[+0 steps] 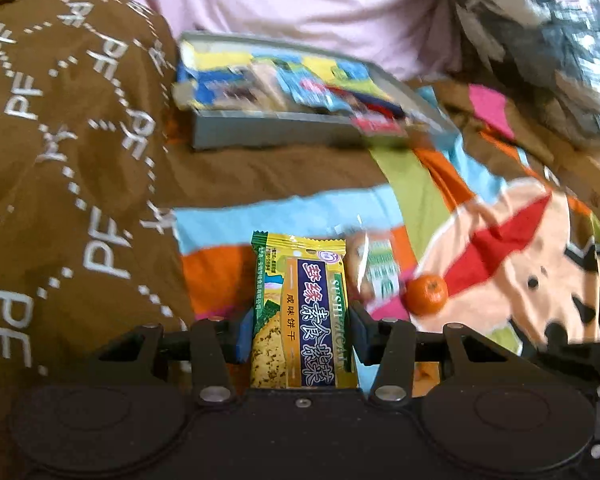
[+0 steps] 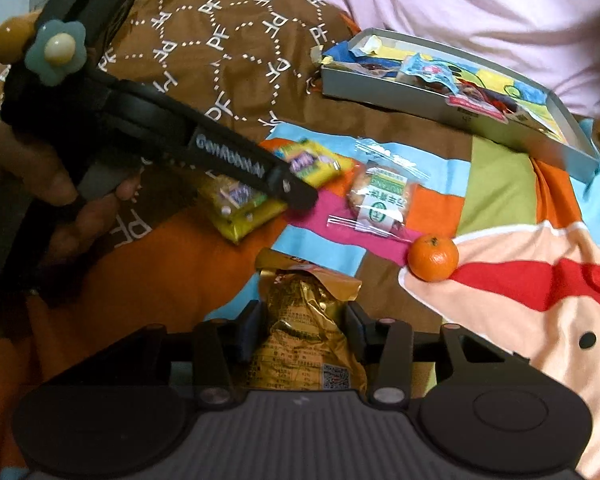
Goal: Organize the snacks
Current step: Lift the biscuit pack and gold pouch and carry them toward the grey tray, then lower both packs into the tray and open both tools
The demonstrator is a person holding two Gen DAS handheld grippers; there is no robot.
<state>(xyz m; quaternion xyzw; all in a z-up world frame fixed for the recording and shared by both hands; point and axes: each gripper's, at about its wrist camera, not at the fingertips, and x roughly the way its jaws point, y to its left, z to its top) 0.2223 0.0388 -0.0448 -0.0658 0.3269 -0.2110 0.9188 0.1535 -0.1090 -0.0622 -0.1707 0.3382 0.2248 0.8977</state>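
Only the left wrist view shows the left tool closed on a yellow cracker pack, its pads pressing the pack's long edges so the printed face stands between them. The right wrist view sees that tool from outside, a hand around its handle, its tip over two yellow packs on the quilt; which of the two it grips cannot be told from there.

The right tool shows only in its own view, clamped on a gold foil pack whose lower end is cut off by the tool body.

Both views show the grey box of mixed snacks lying farther back on the quilt, an orange and a clear-wrapped biscuit just beside each other between box and tools. In the left view the box's contents are blurred, and the biscuit is half hidden behind the cracker pack. A flower charm hangs on the left tool's handle.
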